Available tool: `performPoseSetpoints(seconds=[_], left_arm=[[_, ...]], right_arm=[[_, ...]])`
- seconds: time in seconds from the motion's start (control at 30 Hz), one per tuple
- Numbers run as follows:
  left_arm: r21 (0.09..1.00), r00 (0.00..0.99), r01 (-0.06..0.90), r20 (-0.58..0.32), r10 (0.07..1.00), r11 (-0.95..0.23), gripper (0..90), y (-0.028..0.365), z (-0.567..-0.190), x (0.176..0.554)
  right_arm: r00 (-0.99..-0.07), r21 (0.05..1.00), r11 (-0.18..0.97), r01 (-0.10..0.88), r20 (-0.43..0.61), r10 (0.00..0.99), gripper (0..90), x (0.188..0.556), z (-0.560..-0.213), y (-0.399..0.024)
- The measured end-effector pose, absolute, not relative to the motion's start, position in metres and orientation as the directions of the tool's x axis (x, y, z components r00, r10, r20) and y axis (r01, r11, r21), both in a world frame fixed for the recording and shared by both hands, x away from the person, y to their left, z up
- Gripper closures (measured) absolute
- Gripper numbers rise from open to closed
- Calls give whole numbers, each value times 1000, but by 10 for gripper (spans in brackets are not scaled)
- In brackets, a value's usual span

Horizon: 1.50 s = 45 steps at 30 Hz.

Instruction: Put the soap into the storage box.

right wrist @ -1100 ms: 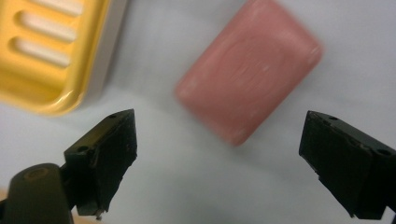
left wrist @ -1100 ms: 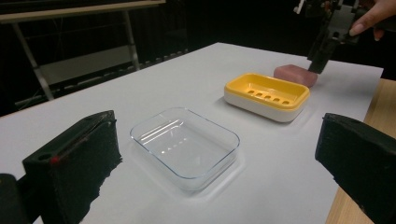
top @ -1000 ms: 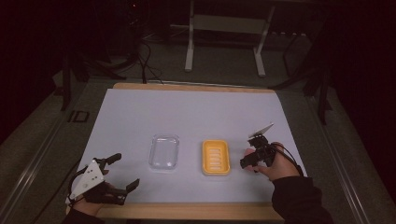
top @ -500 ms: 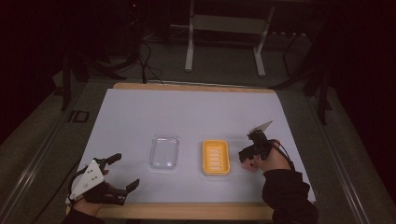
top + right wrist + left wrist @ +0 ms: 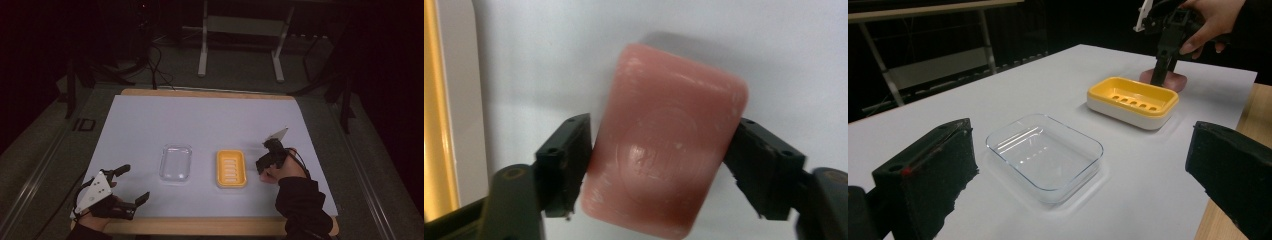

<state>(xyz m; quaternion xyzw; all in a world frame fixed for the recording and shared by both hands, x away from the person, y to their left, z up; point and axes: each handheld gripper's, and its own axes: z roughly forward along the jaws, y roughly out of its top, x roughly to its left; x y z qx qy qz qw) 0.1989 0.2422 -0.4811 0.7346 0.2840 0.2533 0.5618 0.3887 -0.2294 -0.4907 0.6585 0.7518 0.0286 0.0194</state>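
Observation:
A pink soap bar lies on the white table cover, to the right of a yellow soap dish. My right gripper points down over the bar, with one black jaw pressed against each side of it. From the left gripper view, the soap bar peeks out behind the right gripper. A clear empty plastic tray sits left of the yellow dish. My left gripper rests near the front left corner, jaws wide apart and holding nothing.
The white cover spans a wooden table top whose front edge runs just behind both hands. A metal frame stands on the dark floor beyond the far edge.
The right hand and its gripper have shifted slightly toward the yellow dish and settled over the soap. The left gripper has stayed put.

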Motion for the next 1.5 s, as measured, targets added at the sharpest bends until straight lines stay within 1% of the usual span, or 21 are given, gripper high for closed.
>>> performPoseSetpoints(seconds=[0.1,0.43,0.7,0.9,1.0,1.1,1.27,1.3,1.5], left_arm=[[969,711,132,54,702,-208,2,242,-481,199],[969,711,133,53,701,-208,2,242,-481,199],[969,708,135,52,705,-207,2,242,-481,199],[967,711,136,56,701,-215,2,241,-482,199],[966,707,137,60,705,-220,2,242,-482,199],[973,700,138,37,713,-186,2,241,-479,197],[971,709,124,59,703,-206,2,234,-477,194],[971,720,116,62,691,-208,2,232,-476,194],[972,723,121,51,689,-199,2,230,-475,197]], right_arm=[[-135,63,134,989,1,991,334,389,-493,-228],[-173,100,171,980,10,985,369,387,-493,-231],[-176,118,176,977,-10,984,374,388,-491,-231],[-184,124,182,975,0,983,375,387,-483,-232],[-172,125,170,978,9,985,375,388,-479,-233],[-180,121,179,976,-1,984,375,389,-477,-233],[-188,119,189,975,-20,982,375,388,-473,-231],[-187,120,188,975,-19,982,375,389,-471,-231],[-184,135,185,973,-18,983,375,388,-456,-229]])
